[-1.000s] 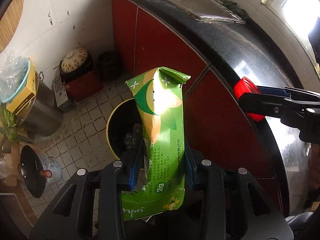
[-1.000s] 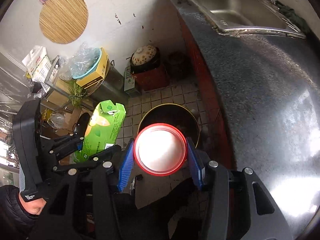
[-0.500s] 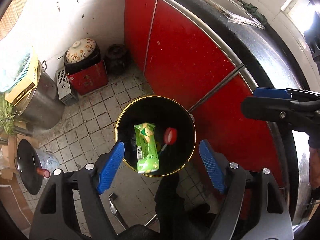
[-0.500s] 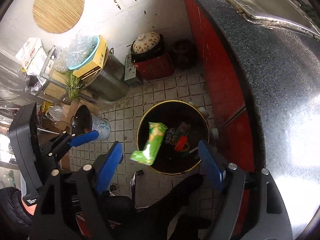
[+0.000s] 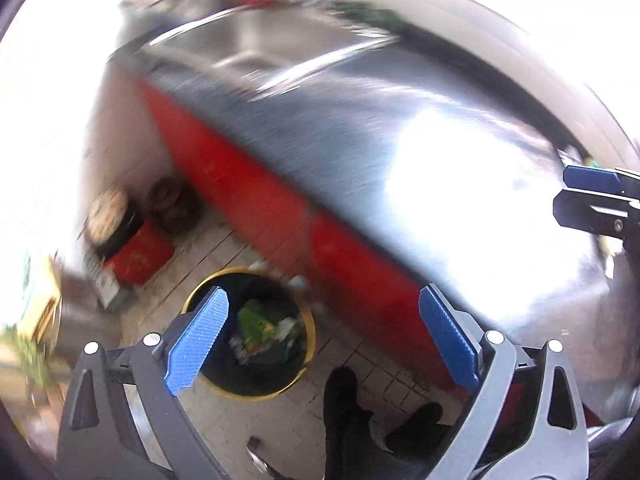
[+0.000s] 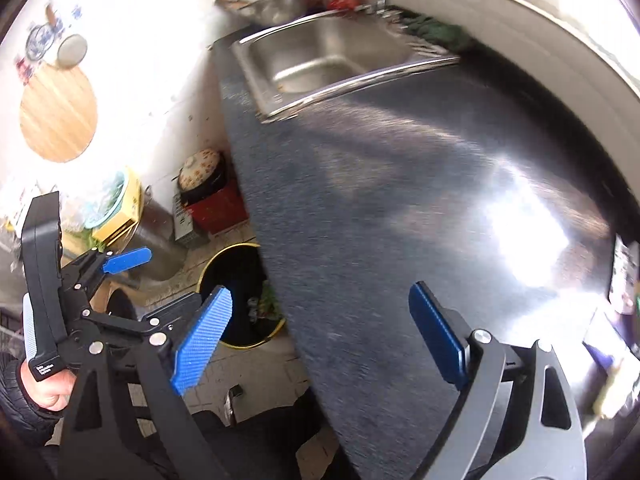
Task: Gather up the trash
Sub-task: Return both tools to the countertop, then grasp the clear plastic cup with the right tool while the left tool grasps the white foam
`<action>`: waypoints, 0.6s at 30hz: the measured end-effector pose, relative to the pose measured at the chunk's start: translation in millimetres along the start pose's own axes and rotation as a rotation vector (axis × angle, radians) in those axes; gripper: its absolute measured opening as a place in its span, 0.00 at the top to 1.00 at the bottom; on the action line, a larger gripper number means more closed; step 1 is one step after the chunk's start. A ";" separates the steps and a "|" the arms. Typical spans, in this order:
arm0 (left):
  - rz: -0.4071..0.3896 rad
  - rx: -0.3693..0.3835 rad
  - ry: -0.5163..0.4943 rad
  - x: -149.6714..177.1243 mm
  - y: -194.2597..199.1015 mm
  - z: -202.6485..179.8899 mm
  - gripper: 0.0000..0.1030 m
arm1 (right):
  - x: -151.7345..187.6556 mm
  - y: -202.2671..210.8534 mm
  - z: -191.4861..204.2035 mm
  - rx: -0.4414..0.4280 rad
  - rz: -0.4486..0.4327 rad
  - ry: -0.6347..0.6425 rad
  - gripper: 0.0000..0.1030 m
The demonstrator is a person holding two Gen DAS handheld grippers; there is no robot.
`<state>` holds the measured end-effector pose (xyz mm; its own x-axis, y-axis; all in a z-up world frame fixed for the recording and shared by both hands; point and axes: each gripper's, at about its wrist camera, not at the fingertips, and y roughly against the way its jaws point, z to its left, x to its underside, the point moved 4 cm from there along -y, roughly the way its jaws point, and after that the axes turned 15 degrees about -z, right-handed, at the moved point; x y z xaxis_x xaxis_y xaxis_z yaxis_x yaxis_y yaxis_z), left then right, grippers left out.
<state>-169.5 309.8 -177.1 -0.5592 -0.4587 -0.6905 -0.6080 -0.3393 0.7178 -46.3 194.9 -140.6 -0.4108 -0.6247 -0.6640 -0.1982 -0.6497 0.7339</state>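
Note:
A yellow-rimmed black trash bin (image 5: 304,332) stands on the tiled floor by the red cabinets; it also shows in the right wrist view (image 6: 232,256). The green wrapper (image 5: 254,320) lies inside it among other trash. My left gripper (image 5: 320,340) is open and empty, above the bin and the counter edge. My right gripper (image 6: 320,334) is open and empty, over the dark counter (image 6: 420,200). The left gripper also shows in the right wrist view (image 6: 126,260), and the right gripper shows at the right edge of the left wrist view (image 5: 592,188). Both views are motion-blurred.
A steel sink (image 6: 320,56) is set in the counter's far end. A patterned pot on a red box (image 6: 208,188), a steel pot (image 6: 156,232) and a yellow box (image 6: 128,208) stand on the floor by the wall. Some items (image 6: 624,276) sit at the counter's right edge.
Both grippers opened and dropped the green wrapper and the red lid into the bin. Since then both have swung up and right toward the counter.

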 end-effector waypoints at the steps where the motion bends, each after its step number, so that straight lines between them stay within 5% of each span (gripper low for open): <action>1: -0.007 0.043 -0.043 -10.5 -2.4 -24.4 0.09 | 1.1 19.4 -23.4 0.051 -0.026 -0.029 0.15; 11: -0.049 0.454 -0.398 -57.3 6.1 -279.9 0.09 | 86.6 200.2 -212.4 0.514 -0.198 -0.355 0.15; 18: -0.035 0.565 -0.564 -33.1 29.3 -392.8 0.09 | 167.9 280.6 -278.0 0.665 -0.234 -0.561 0.15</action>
<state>52.6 -7.6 -98.2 -0.6436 0.0798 -0.7612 -0.7395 0.1912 0.6454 76.5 -212.7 -85.9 -0.6349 -0.0915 -0.7672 -0.7336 -0.2400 0.6357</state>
